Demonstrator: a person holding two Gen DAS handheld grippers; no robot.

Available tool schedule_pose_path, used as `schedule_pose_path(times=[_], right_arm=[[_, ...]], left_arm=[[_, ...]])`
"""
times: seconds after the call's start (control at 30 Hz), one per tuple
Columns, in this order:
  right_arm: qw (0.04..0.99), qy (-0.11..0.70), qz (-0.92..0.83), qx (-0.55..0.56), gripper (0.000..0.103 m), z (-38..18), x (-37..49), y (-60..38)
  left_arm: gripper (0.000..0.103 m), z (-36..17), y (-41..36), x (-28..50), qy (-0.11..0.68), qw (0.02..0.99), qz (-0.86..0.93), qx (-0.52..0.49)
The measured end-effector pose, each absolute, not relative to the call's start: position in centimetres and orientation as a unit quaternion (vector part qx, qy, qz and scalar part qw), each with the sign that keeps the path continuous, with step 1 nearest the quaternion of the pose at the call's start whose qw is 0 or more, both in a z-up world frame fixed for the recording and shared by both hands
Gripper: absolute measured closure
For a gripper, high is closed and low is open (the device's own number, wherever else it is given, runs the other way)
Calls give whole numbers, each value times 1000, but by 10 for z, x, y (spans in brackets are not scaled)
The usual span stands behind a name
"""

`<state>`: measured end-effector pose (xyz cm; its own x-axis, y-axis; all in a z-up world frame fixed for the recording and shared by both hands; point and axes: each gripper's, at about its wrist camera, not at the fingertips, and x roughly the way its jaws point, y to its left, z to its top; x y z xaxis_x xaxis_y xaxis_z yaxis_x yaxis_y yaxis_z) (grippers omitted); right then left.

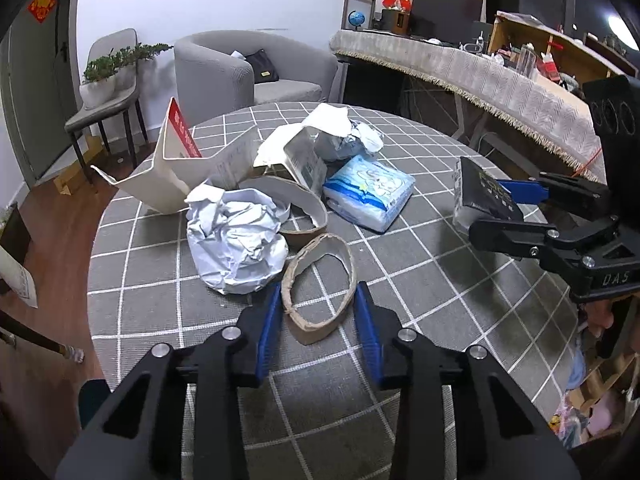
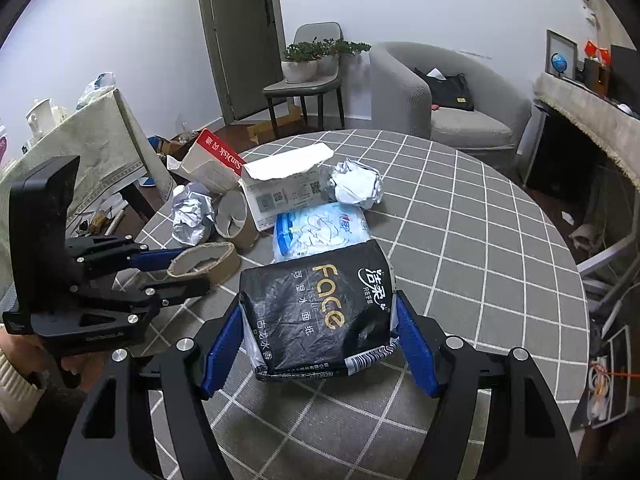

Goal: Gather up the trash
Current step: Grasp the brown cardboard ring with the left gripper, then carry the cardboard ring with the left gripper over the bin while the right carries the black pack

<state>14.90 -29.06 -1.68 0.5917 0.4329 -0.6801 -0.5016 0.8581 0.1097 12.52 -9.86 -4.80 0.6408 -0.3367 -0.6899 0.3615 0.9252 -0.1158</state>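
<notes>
Two grippers at work on a littered tabletop [image 1: 420,280].
Left wrist: the left gripper [image 1: 318,314], part open, straddles a torn cardboard ring [image 1: 320,280]; contact unclear. It looks light and crushable, best pinched across its wall.
Right wrist: the right gripper [image 2: 320,344] clamps a black tissue pack [image 2: 320,304], soft, slippery film, lifted near the tabletop's front edge.
</notes>
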Motion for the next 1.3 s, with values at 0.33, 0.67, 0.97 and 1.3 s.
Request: schedule_pose_path(times=[0.33, 0.67, 0.97, 1.3], right_arm=[[897, 350, 268, -41, 31, -3, 143, -273], [895, 319, 308, -42, 31, 13, 137, -215], [877, 301, 367, -68, 31, 18, 127, -135], [852, 315, 410, -80, 31, 10, 124, -65]], left_arm=[[66, -29, -86, 104, 348, 914, -209, 8], [66, -8, -25, 83, 302, 941, -154, 4], [66, -6, 41, 69, 304, 947, -106, 0], [65, -46, 117, 74, 386, 922, -24, 1]])
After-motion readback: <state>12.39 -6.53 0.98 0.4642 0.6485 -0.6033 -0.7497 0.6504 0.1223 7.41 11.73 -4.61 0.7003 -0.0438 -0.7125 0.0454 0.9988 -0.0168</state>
